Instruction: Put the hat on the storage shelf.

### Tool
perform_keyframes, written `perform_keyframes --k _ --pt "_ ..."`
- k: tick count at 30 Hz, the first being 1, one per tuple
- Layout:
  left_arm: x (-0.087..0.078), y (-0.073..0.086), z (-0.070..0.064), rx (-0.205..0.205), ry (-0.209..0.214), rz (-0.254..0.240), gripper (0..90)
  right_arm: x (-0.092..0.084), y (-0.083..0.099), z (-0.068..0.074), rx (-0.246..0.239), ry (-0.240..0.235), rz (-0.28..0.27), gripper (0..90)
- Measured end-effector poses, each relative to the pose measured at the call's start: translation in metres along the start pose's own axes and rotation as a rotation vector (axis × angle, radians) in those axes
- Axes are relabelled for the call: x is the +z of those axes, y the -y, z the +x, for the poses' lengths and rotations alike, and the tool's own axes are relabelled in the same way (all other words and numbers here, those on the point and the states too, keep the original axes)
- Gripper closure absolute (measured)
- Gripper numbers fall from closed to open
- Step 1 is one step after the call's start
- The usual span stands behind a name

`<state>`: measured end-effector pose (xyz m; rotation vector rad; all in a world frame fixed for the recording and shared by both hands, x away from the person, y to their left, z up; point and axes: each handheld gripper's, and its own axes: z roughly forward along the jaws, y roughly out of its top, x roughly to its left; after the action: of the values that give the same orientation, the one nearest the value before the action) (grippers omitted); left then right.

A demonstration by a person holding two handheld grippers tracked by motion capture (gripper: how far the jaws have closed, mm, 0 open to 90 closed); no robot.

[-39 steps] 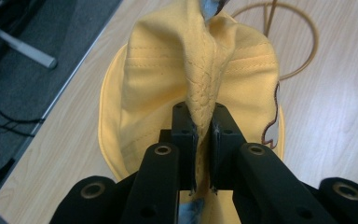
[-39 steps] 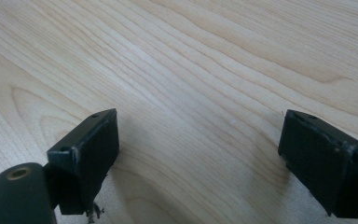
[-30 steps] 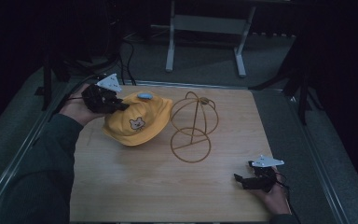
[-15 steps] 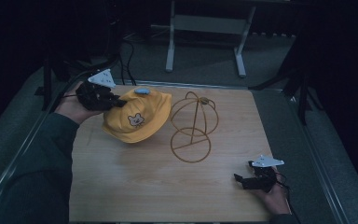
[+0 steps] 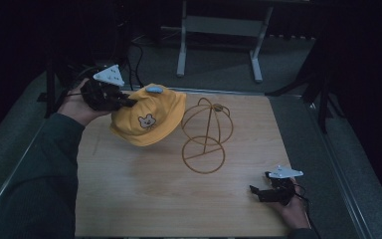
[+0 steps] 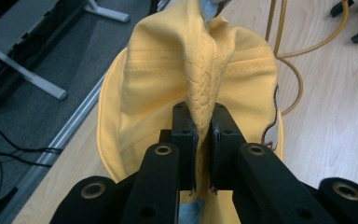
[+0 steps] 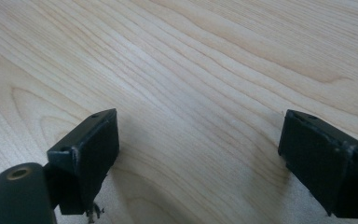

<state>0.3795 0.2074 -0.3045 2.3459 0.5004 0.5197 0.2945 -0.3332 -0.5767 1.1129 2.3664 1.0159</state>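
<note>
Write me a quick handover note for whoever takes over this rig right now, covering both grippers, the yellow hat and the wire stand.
Left gripper: shut on a pinched fold of the yellow hat, holding it tilted at the table's far left.
Right gripper: open, nothing between its jaws, low over the wooden table at the near right corner.
Wire stand: upright at mid-table, just right of the hat, bare.
Done: hat gripped.
Left: probably carry the hat over and set it on the stand, then release.

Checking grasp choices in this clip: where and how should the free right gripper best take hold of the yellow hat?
Probably the brim edge of the yellow hat facing the wire stand, approached from the right. The left gripper already pinches a fold at its far side; the open right gripper suits thin fabric.
</note>
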Motion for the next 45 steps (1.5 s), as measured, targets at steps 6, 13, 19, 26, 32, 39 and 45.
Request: perform_keyframes --k 6,13,19,26,32,39,45 --pt "-0.004 -0.008 0.001 0.008 0.007 -0.014 82.9 0.000 0.000 0.000 0.000 -0.001 0.002 12.1" --pt "-0.009 -0.015 0.002 0.017 0.012 -0.030 82.8 0.000 0.000 0.000 -0.002 0.000 0.002 12.1" --pt "-0.008 -0.023 0.003 0.025 0.021 -0.033 82.8 0.000 0.000 0.000 0.000 0.000 0.001 12.1" --pt "-0.008 -0.028 0.004 0.022 0.027 -0.044 82.8 0.000 0.000 0.000 -0.001 0.000 0.002 12.1" --pt "-0.010 -0.031 0.005 0.017 0.034 -0.071 82.9 0.000 0.000 0.000 0.000 0.000 0.001 12.1" --pt "-0.009 -0.037 0.003 0.026 0.046 -0.081 82.9 0.000 0.000 0.000 -0.001 0.000 0.003 12.1" --pt "-0.009 -0.042 0.000 0.038 0.053 -0.089 83.0 0.000 0.000 0.000 -0.001 0.000 0.003 12.1"
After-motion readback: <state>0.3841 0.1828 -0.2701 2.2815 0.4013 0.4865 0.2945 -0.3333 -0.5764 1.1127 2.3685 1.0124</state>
